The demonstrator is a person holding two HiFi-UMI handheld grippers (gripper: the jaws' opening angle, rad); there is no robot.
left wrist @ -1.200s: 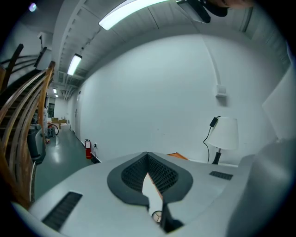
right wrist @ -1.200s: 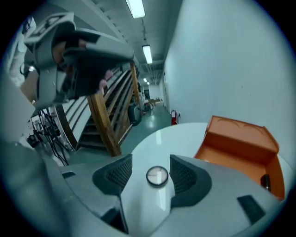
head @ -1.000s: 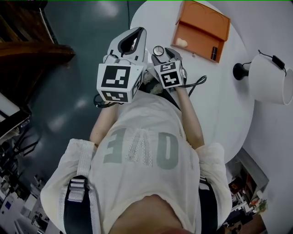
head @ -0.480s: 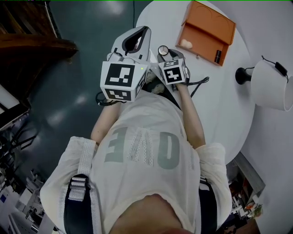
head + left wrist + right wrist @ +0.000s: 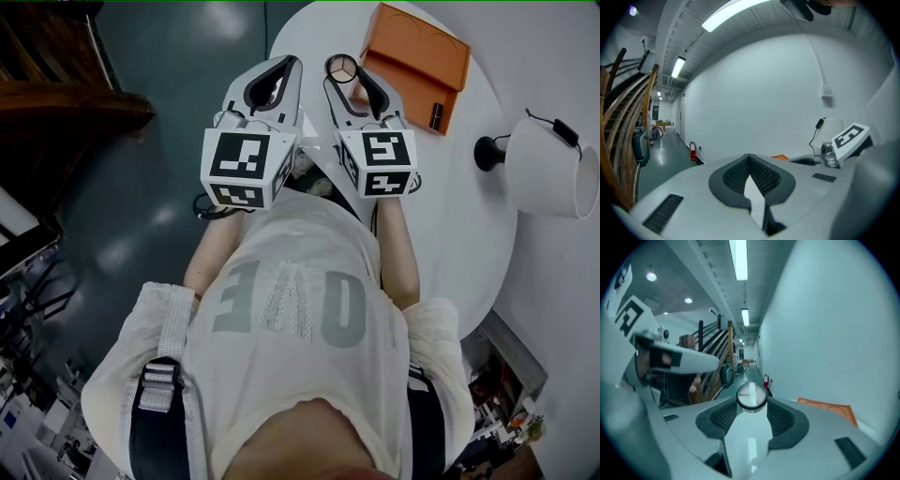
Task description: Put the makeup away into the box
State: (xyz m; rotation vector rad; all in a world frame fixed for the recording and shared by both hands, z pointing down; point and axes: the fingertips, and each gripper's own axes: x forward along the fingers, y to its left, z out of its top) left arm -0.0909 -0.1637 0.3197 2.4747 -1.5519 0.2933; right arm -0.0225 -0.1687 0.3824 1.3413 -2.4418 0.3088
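Your right hand-held gripper (image 5: 345, 69) grasps a round compact (image 5: 751, 396) at its tips. The box (image 5: 412, 52) lies open on the tabletop (image 5: 450, 187) at two o'clock. Your left hand-held gripper (image 5: 750, 158) is clenched, empty.

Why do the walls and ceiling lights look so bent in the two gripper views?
Left gripper view: a wide-angle lens bows the wall and ceiling light, and the corners go dark. Right gripper view: the same bulge, plus glare on the compact and blur at the left edge. Head view: flatter and sharper, with light patches reflected on the floor.
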